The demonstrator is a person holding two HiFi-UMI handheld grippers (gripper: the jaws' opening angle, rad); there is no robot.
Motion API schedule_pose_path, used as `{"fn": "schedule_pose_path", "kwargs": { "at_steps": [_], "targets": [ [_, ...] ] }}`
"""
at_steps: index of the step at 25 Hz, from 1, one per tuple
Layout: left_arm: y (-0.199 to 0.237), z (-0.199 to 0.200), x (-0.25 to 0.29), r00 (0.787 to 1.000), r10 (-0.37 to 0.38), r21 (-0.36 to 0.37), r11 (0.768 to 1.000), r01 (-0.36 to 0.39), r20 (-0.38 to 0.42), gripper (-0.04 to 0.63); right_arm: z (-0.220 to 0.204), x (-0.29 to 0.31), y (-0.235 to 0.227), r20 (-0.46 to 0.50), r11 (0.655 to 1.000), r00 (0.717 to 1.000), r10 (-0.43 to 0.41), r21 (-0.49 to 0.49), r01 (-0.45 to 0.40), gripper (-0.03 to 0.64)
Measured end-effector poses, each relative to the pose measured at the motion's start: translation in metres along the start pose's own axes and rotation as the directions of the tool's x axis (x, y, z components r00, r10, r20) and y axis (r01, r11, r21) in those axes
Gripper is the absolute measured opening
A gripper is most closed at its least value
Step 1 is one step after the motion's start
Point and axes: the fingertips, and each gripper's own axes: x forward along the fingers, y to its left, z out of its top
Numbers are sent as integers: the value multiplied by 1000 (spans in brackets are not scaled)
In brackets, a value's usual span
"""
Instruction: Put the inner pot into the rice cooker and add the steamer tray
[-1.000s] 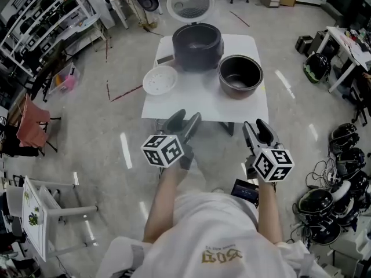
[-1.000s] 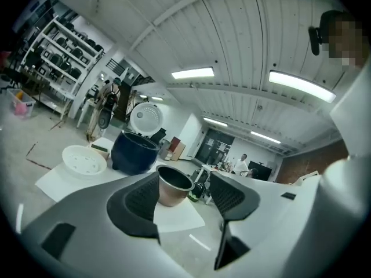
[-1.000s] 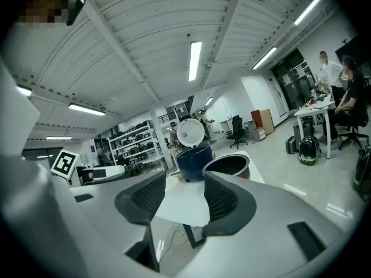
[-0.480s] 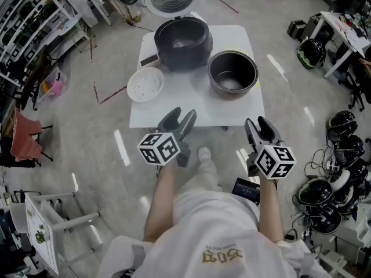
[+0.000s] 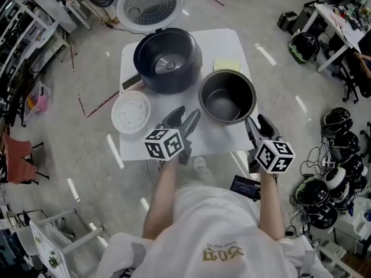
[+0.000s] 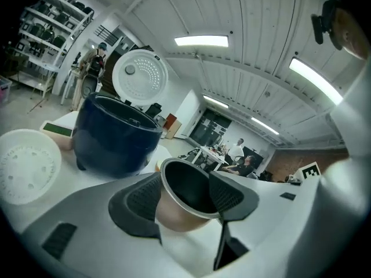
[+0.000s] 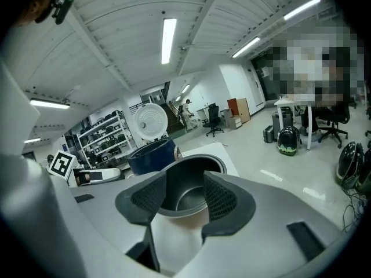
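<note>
While both grippers are hovering over the near edge of the white table (image 5: 240, 45), the inner pot (image 5: 227, 97) is standing upright and mouth up just ahead, between them; the left gripper (image 5: 184, 118) and right gripper (image 5: 257, 123) are both holding their jaws apart and empty, each about equally near the rim; the rice cooker (image 5: 168, 59) is waiting beyond to the left, lid (image 5: 148, 6) raised; the steamer tray (image 5: 131, 112) is lying flat beside it; a cluttered workshop floor is surrounding the table.
</note>
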Motion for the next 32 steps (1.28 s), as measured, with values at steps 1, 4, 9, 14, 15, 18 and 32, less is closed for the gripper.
{"fn": "schedule_pose_path", "kwargs": {
  "at_steps": [1,4,9,14,15,18,32],
  "targets": [
    [6,2,9,1000,-5,-5,1000,4,-15,264,1,9,-4,-10,1000,1000,-12,-4,12,198],
    [20,4,35,998,-24,-12,1000,23,-62,264,2,35,-16,-45,998,998,-53,-30,52,201],
    [38,2,68,991,-44,-30,999,41,-125,262,0,64,-40,-81,994,991,-110,-16,109,201],
    [48,-4,86,984,-65,-62,997,56,-165,259,2,78,-56,-101,989,983,-150,-6,151,202],
    [48,-6,88,983,-70,-70,996,59,-171,258,1,79,-59,-106,988,982,-155,-3,156,202],
    [48,-12,96,980,-81,-90,994,65,-183,258,2,81,-69,-114,986,980,-164,10,166,202],
    [44,-28,110,974,-41,-146,989,8,-225,226,-8,98,-101,-154,979,986,-69,180,97,198]
  ]
}}
